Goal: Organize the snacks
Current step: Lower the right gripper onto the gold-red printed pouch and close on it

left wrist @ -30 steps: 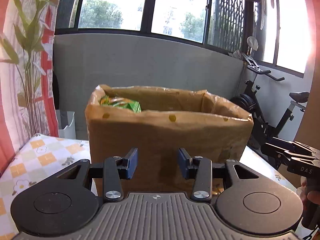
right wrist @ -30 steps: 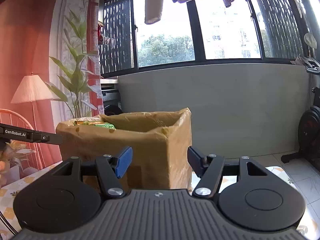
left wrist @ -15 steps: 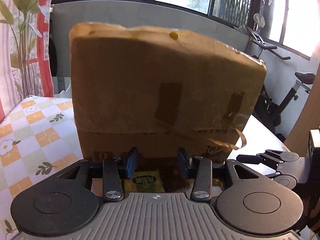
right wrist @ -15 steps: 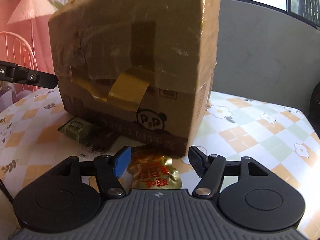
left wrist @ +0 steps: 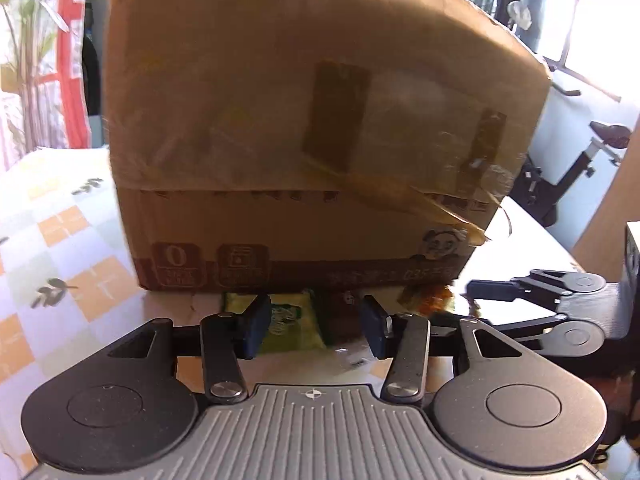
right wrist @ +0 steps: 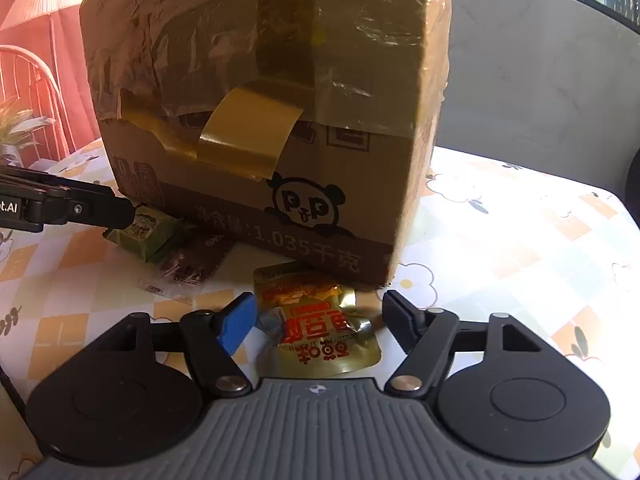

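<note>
Counting three snack packets point(right wrist: 192, 256) beside one cardboard box point(right wrist: 256, 92); left gripper point(left wrist: 314, 330) opening over green packet point(left wrist: 290, 326), right gripper point(right wrist: 318, 320) closing around gold pouch point(right wrist: 316, 328), neither gripping.

brown cardboard box point(right wrist: 256, 92): black panda print, yellow tape
bench cloth point(right wrist: 520, 248): orange-and-white checks, flowers
foil snack pouch point(right wrist: 320, 320): gold, red lettering
small wrapped snack point(right wrist: 146, 232): green
</note>
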Demonstrator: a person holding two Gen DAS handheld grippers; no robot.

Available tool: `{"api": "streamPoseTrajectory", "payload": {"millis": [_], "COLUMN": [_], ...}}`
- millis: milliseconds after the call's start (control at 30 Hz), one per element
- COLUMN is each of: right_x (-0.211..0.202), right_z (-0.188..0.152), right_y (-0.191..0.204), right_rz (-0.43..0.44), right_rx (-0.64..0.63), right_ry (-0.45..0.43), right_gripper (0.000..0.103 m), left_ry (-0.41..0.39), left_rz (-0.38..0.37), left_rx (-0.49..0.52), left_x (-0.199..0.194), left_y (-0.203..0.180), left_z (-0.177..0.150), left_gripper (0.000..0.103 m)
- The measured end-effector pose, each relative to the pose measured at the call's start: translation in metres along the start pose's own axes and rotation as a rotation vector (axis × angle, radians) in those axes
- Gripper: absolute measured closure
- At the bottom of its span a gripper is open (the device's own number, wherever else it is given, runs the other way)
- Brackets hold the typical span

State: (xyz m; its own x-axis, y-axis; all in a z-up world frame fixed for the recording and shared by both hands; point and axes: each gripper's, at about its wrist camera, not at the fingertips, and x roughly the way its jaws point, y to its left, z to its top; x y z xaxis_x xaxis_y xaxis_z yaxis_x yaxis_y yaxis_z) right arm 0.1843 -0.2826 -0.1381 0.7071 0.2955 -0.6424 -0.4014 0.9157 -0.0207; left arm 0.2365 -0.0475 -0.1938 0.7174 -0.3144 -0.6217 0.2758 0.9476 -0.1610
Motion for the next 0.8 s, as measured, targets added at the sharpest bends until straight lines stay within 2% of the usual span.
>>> {"api": "streamPoseTrajectory", "payload": {"millis": [67,100,133,333,500,800], "right_x": [0.001,0.002,0.001,0.001,0.001,-0.005], "right_z": [-0.001,-0.002,-0.003,-0.005,-0.005,-0.004], "right_y": [0.004,0.005,0.006,0.006,0.003,-0.001], "right_rz": [0.007,0.022,0.021,0.028,0.04,0.039], "right_rx": [-0.022,-0.027,-0.035,-0.024,-0.011,-0.016], "right_ry": [-0.005,-0.013,-0.022,-0.029,-0.029,-0.028], "right_gripper": [0.045,0.053,0.054,0.054,0.054,0.054], "left_ry": [0.016,0.018,0.017,0.059,0.07,0.086], "left_rz": [-0.03,-0.052,-0.073,-0.085,-0.046,0.014], "left_rx": [-0.007,-0.014,-0.015,0.001,-0.018,-0.04], "left_x": [0.003,0.005,0.006,0.031,0.043,0.038], "left_y": [-0.005,-0.008,-0.012,-0.032,-0.028,-0.004], "left_z": [-0.001,-0.001,-0.001,0.001,0.003,-0.005], "left_gripper": [0.052,0.052,0.052,0.052,0.052,0.051]}}
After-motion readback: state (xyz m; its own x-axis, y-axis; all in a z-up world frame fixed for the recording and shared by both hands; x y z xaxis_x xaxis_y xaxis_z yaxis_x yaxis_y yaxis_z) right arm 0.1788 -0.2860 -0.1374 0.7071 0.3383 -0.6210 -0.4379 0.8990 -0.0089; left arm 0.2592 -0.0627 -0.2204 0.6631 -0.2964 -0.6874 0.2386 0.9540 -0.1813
